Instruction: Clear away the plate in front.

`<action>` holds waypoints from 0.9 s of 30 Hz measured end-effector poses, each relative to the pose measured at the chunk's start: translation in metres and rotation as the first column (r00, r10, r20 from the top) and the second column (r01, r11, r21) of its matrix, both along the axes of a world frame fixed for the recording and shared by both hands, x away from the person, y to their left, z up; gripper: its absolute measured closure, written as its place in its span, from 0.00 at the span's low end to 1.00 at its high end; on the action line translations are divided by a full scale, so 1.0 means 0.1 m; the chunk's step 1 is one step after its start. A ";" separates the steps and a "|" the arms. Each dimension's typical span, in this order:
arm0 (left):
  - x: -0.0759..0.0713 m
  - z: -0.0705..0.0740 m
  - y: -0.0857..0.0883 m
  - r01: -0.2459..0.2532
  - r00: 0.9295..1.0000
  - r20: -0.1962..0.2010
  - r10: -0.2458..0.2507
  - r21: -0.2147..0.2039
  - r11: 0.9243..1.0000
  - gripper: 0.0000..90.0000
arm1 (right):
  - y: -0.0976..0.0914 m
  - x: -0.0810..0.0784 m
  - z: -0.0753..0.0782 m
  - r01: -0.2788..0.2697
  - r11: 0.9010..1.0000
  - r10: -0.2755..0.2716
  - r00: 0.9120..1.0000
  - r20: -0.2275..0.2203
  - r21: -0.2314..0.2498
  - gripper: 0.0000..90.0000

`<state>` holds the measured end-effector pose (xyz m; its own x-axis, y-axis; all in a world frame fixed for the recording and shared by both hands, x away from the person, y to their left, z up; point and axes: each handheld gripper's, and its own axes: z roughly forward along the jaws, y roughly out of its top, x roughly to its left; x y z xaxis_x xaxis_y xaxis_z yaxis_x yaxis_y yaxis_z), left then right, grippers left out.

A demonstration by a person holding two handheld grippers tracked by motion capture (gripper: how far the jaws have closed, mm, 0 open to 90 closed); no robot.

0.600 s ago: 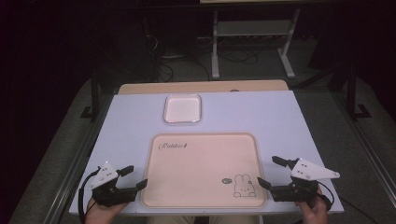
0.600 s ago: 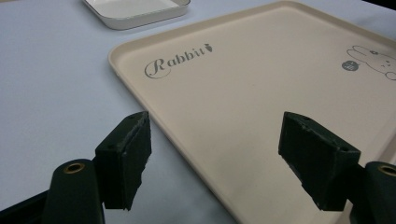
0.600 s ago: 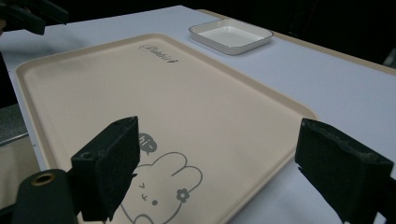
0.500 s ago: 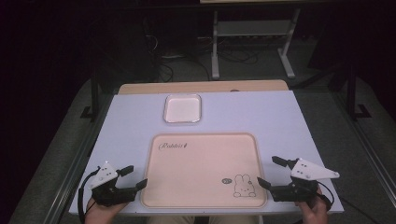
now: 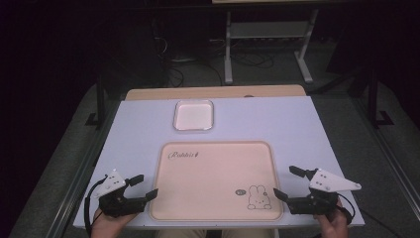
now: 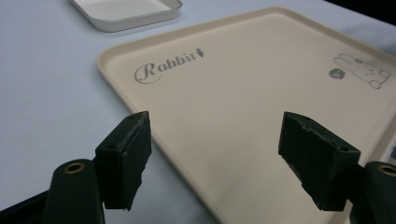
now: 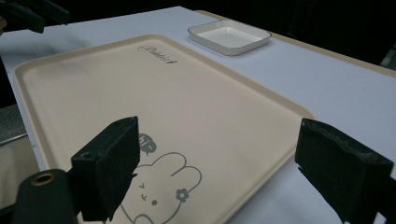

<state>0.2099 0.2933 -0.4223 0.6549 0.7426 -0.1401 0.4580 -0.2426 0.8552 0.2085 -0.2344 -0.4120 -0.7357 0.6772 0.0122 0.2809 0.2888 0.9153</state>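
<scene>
A large beige tray [image 5: 215, 178] lies flat on the white table [image 5: 307, 129], near the edge closest to the person, and serves here as the landmark. Its surface holds no loose item; it carries a printed script word "Rabbit" [image 6: 163, 67] toward its far left corner and a drawn rabbit [image 5: 258, 197] at its near right corner, with a small round mark just beside the drawing. Beyond the tray's far edge, a little left of its middle and apart from it, sits a small white square dish [image 5: 193, 115] with a raised rim, and nothing lies in it either. The left gripper [image 5: 140, 186] sits just off the tray's near left corner, held by a hand [image 5: 106, 220] at the table's edge; its jaws stand wide apart with nothing between them, pointing in over the tray's left rim, as the left gripper view [image 6: 215, 154] shows. The right gripper [image 5: 288, 182] sits just off the tray's near right corner, beside the rabbit drawing, in the other hand [image 5: 332, 220]; its jaws are likewise spread wide and grasp nothing, the tray's right rim passing beneath them in the right gripper view [image 7: 219, 163]. Neither gripper touches the tray or the dish.
</scene>
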 end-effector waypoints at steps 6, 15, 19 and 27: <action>0.07 0.06 -0.03 0.006 1.000 0.002 -0.006 -0.009 1.000 0.28 | 0.01 0.00 0.00 -0.007 1.000 0.007 1.000 0.004 -0.011 0.15; 0.16 0.14 -0.07 0.028 1.000 -0.003 -0.028 -0.013 1.000 0.28 | -0.02 -0.01 0.00 0.005 1.000 -0.006 1.000 0.003 0.004 0.15; 0.22 0.23 -0.09 0.041 0.999 0.010 -0.041 -0.012 0.999 0.27 | -0.02 0.00 0.00 0.007 1.000 -0.007 1.000 0.000 0.004 0.15; 0.34 0.35 -0.18 0.070 0.997 0.015 -0.070 0.007 0.998 0.27 | -0.03 -0.01 0.00 0.008 1.000 -0.008 1.000 0.000 0.008 0.15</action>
<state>0.2437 0.2757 -0.3878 0.7074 0.6958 -0.1245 0.4264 -0.2795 0.8603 0.2077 -0.2372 -0.4122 -0.7303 0.6829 0.0176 0.2831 0.2790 0.9176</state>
